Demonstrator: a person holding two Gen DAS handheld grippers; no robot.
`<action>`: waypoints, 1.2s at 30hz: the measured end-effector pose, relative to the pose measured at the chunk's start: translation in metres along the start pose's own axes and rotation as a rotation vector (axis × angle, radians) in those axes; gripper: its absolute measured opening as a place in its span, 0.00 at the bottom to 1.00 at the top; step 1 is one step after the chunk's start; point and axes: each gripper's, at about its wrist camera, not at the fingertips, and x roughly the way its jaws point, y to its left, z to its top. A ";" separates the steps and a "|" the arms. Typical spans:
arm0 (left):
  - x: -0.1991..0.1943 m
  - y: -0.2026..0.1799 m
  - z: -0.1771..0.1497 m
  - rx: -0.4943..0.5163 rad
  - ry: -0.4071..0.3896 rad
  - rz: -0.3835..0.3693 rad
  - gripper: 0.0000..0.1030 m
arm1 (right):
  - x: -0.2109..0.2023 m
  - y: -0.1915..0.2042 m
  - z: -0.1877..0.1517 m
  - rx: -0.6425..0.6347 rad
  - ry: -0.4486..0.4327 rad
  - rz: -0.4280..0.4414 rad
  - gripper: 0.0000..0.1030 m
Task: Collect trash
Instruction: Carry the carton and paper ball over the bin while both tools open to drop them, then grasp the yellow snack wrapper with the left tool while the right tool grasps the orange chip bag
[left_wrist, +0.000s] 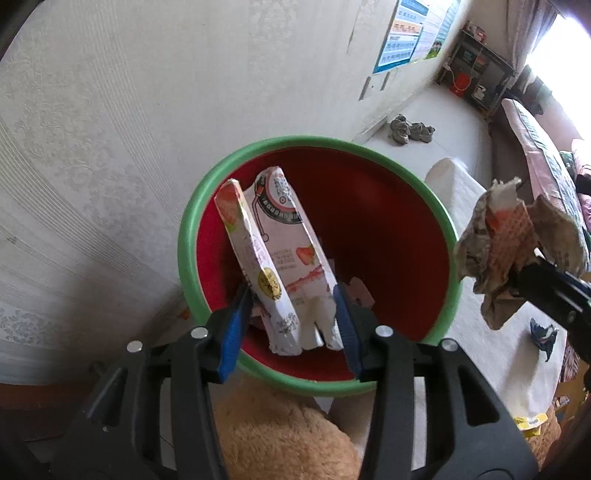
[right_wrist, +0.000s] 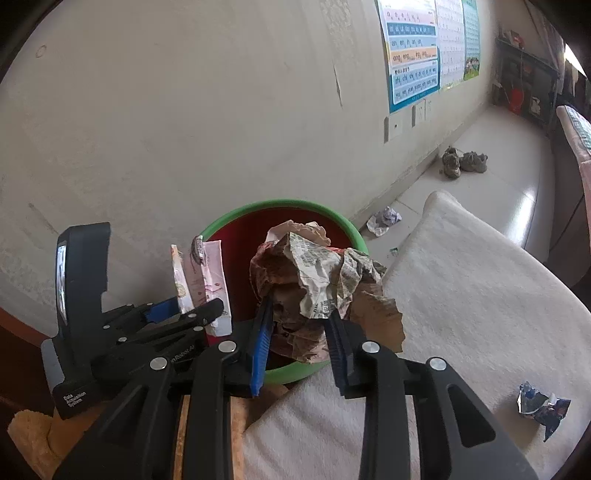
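Blue-padded jaws of the left gripper (left_wrist: 293, 314) are closed on the lower end of a flattened strawberry milk carton (left_wrist: 273, 258). The carton's long axis runs forward along the fingers, away from the camera, and its far end points into the mouth of the bin. In the left wrist view the carton lies wholly within the outline of the green rim, so the left gripper is judged to be directly above the opening.

The right gripper (right_wrist: 301, 332) has its jaws clamped on a crumpled paper wrapper (right_wrist: 317, 288). This wad hangs at the near-right edge of the bin; part of it overlaps the white cushion (right_wrist: 461, 295) beside the rim.

Beyond both loads stands the red bin with green rim (left_wrist: 192, 229), against the wall. The left gripper is therefore the nearer to release: parting its jaws should let the carton fall end-first. The right gripper probably needs a short shift toward the bin's centre first.

Further trash remains: a blue foil wrapper (right_wrist: 541, 406) on the cushion and a crumpled white wrapper (right_wrist: 384, 219) on the floor.
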 end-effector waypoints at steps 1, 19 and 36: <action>0.000 0.000 0.000 -0.001 0.000 0.001 0.44 | 0.000 0.000 0.001 0.000 0.001 -0.001 0.28; -0.025 -0.025 -0.031 0.055 -0.035 -0.094 0.66 | -0.073 -0.034 -0.026 0.001 -0.121 -0.064 0.76; -0.059 -0.191 -0.198 0.900 0.246 -0.489 0.79 | -0.168 -0.170 -0.185 0.271 0.001 -0.232 0.90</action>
